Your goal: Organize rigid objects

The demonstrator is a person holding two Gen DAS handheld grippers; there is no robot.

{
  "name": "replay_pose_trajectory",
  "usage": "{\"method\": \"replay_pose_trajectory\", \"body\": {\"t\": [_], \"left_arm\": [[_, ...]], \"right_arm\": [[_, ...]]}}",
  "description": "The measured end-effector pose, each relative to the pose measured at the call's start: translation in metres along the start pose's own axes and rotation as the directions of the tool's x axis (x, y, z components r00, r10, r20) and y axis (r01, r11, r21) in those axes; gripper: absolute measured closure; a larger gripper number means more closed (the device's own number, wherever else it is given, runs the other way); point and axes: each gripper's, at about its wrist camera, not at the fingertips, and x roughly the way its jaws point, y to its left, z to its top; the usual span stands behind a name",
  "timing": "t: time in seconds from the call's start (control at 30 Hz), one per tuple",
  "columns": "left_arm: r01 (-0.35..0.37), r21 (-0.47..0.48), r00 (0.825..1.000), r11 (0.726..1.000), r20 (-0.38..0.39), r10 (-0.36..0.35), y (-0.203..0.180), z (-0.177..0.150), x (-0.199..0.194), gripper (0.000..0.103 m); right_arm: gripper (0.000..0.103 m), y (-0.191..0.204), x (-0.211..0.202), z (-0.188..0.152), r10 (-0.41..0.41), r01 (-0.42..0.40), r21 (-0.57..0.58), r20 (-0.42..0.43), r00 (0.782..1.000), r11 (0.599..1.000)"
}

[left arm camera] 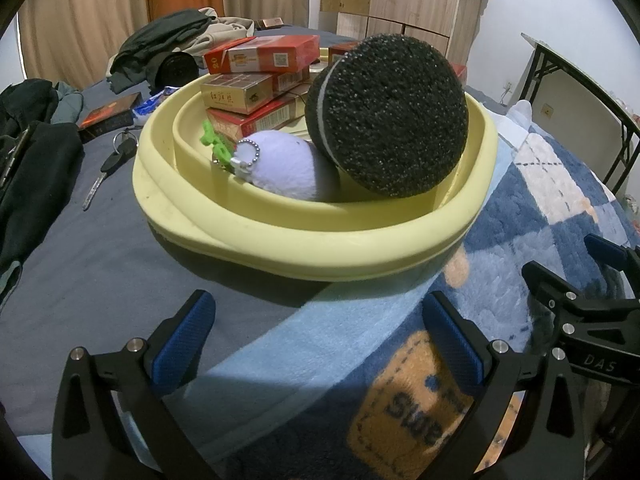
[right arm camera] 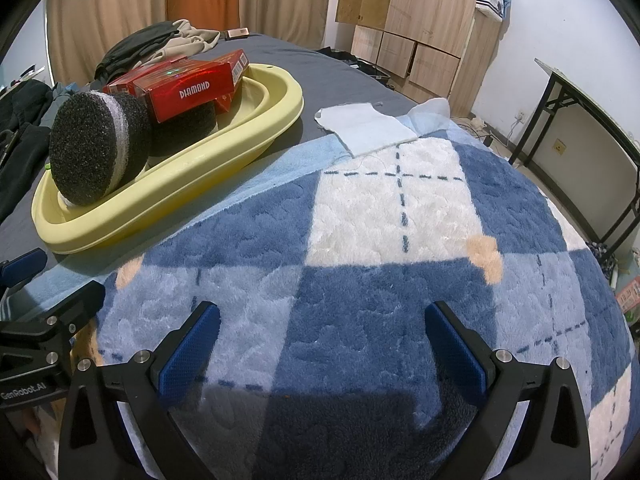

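Yellow basin [left arm camera: 312,248] sits centre of the left wrist view, on the bed, half on the grey sheet [left arm camera: 100,272] and half on the blue checked blanket [right arm camera: 360,280]. Inside it: a stack of red and gold cartons [left arm camera: 256,80] at the back, a round black sponge disc [left arm camera: 394,114] with a pale band through its edge leaning upright against the right wall, and a lilac plush ball [left arm camera: 286,164] on a bead chain at the front, with something green [left arm camera: 214,142] beside it that I cannot identify. Cartons judged light, stiff and square-edged; best pinched across the short faces, though thin card would dent under a hard squeeze. Disc looks light and compressible with a rough surface, so grip should be sure across its thickness; leaning as it is, it may roll. Basin likely rigid plastic with a thick rolled rim, the obvious hold. Outward, left of the basin: a loose key [left arm camera: 108,170] on the sheet, flat, small, probably slippery and awkward to lift off soft cloth; a dark flat box [left arm camera: 110,114]; heaped clothing [left arm camera: 168,40] in the upper left. Left gripper [left arm camera: 320,344] hangs low in frame, jaws spread, nothing between. Right gripper [right arm camera: 322,344] likewise spread and unloaded over the blanket, basin in its upper left.
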Motion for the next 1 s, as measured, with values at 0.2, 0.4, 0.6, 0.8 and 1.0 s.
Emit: {"method": "replay_pose_trajectory", "body": {"t": [0.2, 0.4, 0.6, 0.8, 1.0], "left_arm": [[-0.003, 0.002, 1.0, 1.0, 0.0, 0.003, -0.0004, -0.0001, 0.0001, 0.0], [-0.003, 0.003, 1.0, 1.0, 0.0, 0.003, -0.0008, -0.0002, 0.0001, 0.0], [-0.002, 0.002, 1.0, 1.0, 0.0, 0.002, -0.0014, -0.0001, -0.0001, 0.0], [-0.003, 0.002, 1.0, 1.0, 0.0, 0.003, -0.0019, -0.0003, -0.0003, 0.0], [-0.005, 0.004, 1.0, 1.0, 0.0, 0.005, -0.0011, 0.0007, -0.0009, 0.0]], "right_arm": [[0.0, -0.0004, 0.0001, 0.0002, 0.0, 0.0, 0.0, 0.0, 1.0, 1.0], [0.0, -0.0001, 0.0001, 0.0, 0.0, 0.0, 0.0, 0.0, 1.0, 1.0], [0.0, 0.0, 0.0, 0.0, 0.0, 0.0, 0.0, 0.0, 1.0, 1.0], [0.0, 0.0, 0.0, 0.0, 0.0, 0.0, 0.0, 0.0, 1.0, 1.0], [0.0, -0.0002, 0.0, 0.0, 0.0, 0.0, 0.0, 0.0, 1.0, 1.0]]}}
